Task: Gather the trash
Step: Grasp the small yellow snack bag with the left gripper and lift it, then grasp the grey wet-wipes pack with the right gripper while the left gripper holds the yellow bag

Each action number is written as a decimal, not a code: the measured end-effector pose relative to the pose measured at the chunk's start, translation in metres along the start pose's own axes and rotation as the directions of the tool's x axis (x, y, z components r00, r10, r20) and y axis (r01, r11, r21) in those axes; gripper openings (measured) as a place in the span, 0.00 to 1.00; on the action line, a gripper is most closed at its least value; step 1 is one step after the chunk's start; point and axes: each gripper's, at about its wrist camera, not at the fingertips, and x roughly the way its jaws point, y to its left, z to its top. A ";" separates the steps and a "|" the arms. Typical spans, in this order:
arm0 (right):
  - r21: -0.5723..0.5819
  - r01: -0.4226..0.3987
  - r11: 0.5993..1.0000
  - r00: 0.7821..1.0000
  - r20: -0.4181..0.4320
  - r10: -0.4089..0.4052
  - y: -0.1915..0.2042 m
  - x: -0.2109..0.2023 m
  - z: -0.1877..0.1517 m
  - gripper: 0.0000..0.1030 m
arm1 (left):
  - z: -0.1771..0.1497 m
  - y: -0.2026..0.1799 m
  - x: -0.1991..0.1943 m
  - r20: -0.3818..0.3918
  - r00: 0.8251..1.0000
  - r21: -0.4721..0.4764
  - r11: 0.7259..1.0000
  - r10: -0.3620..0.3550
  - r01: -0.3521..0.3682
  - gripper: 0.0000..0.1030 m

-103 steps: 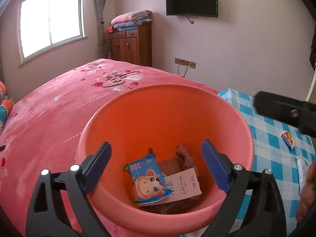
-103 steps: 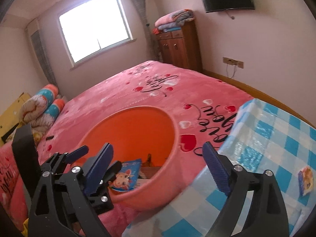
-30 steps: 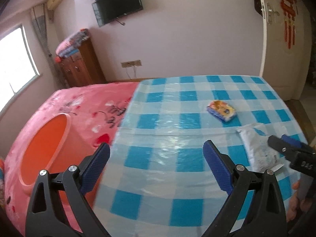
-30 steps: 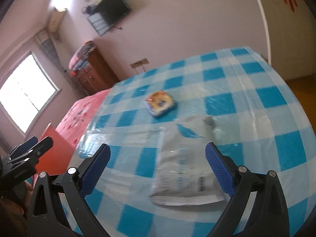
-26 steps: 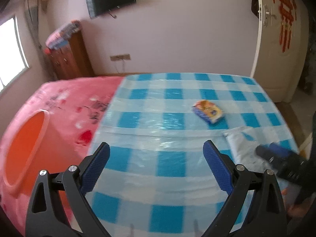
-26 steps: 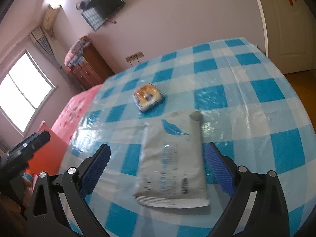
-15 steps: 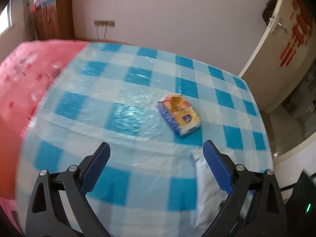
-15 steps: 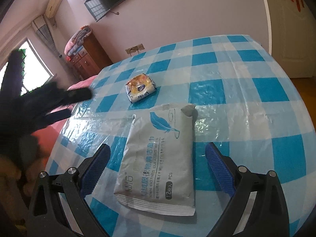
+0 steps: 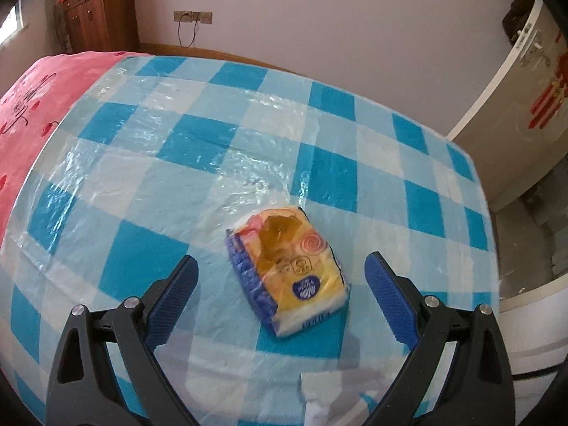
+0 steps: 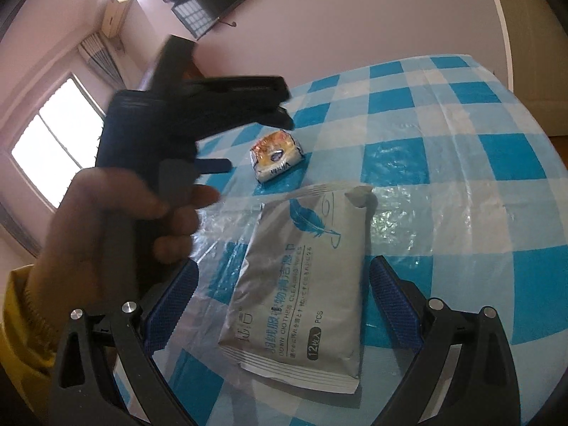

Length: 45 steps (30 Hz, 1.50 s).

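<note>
A small yellow tissue pack (image 9: 287, 269) lies on the blue-checked tablecloth (image 9: 159, 149). My left gripper (image 9: 280, 261) hovers just above it, open, one finger on each side and nothing gripped. A grey wipes pack (image 10: 301, 266) with a blue feather print lies flat nearer to me. My right gripper (image 10: 284, 264) is open over the pack's near half. In the right wrist view, the left gripper (image 10: 285, 108) reaches toward the yellow pack (image 10: 277, 158), held by a hand (image 10: 106, 220) in a yellow sleeve. A pale corner of the grey pack (image 9: 314, 387) shows at the bottom of the left wrist view.
A pink blanket (image 9: 32, 106) covers the bed left of the tablecloth. A wooden cabinet (image 9: 96, 10) and wall sockets (image 9: 193, 17) stand at the back, a door (image 9: 522, 92) at the right. The table's right edge drops to the floor (image 9: 525, 234).
My left gripper swung from the orange basin across to the table and came down around the yellow pack. My right gripper closed in over the grey pack. Both stayed open.
</note>
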 end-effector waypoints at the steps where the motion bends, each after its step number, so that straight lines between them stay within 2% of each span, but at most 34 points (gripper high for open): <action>1: 0.006 -0.013 1.000 1.000 0.000 0.013 -0.001 -0.001 0.000 0.93 | 0.001 -0.001 0.003 -0.004 1.000 0.003 1.000 0.009 -0.009 0.93; 8: 0.016 -0.065 0.998 0.998 -0.004 0.065 -0.004 -0.003 0.001 0.93 | 0.005 -0.008 0.016 -0.023 0.997 0.041 0.996 0.077 -0.076 0.90; 10: 0.014 -0.071 0.997 0.997 -0.009 0.071 -0.004 -0.003 0.001 0.93 | 0.005 -0.011 0.016 -0.008 0.993 0.061 0.991 0.116 -0.115 0.83; 12: 0.017 -0.078 0.997 0.997 -0.012 0.078 -0.005 -0.003 0.002 0.93 | 0.003 -0.014 0.016 0.010 0.986 0.093 0.982 0.164 -0.164 0.70; 15: 0.037 -0.092 0.995 0.995 -0.023 0.093 -0.009 0.000 0.004 0.93 | 0.002 -0.011 0.012 0.026 0.986 0.083 0.983 0.163 -0.165 0.60; 24: 0.046 -0.105 0.993 0.993 -0.046 0.108 -0.014 0.008 0.008 0.93 | -0.007 0.003 0.000 0.037 0.994 0.101 0.989 0.106 -0.109 0.49; 31: 0.034 -0.090 0.995 0.995 -0.047 0.092 -0.011 0.009 0.006 0.93 | -0.017 0.017 -0.008 0.039 0.997 0.098 0.993 0.065 -0.068 0.46; 45: -0.060 0.024 0.998 0.999 -0.046 -0.027 0.008 0.013 0.001 0.93 | -0.050 0.057 -0.038 0.061 0.998 0.106 0.994 -0.007 0.000 0.43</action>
